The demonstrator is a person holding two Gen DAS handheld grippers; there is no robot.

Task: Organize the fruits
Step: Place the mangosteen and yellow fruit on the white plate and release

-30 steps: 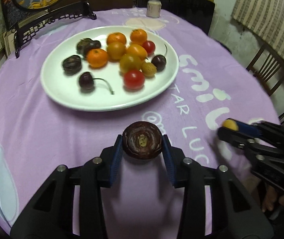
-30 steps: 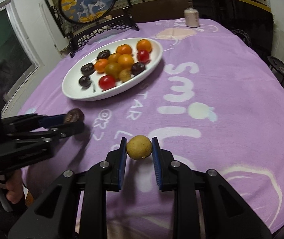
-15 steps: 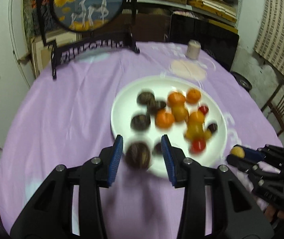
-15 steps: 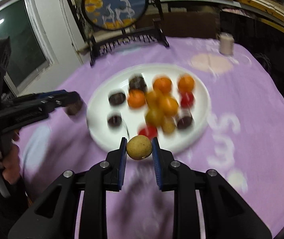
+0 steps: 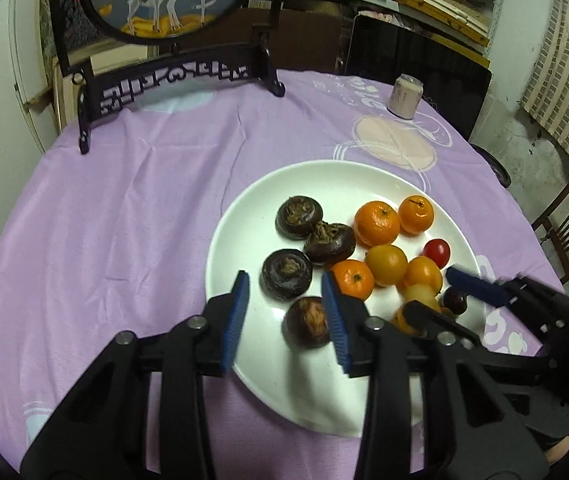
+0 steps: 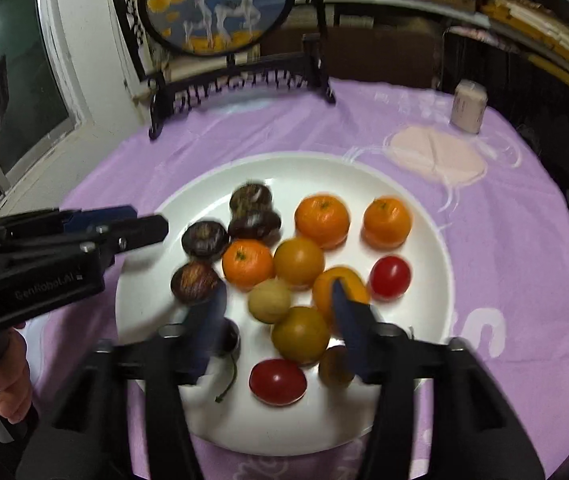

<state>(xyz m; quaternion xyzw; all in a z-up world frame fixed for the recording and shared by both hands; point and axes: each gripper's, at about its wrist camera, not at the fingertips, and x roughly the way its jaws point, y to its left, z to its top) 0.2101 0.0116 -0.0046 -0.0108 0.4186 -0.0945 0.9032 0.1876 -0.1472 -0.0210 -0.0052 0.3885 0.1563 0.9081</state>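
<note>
Grippers over white plate point(image 5: 244, 216), both spread, holding nothing.
Dark chestnut point(image 5: 308, 327) lies btw left gripper point(image 5: 286, 312) fingers; pale longan point(image 6: 269, 301) btw right gripper point(image 6: 278, 312) fingers.

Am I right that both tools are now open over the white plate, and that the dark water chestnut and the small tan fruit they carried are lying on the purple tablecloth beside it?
Not quite: both fruits lie on the white plate, not the tablecloth. The right wrist view shows the dark water chestnut and the small tan fruit there. Both the left tool and the right tool are indeed open.
</note>
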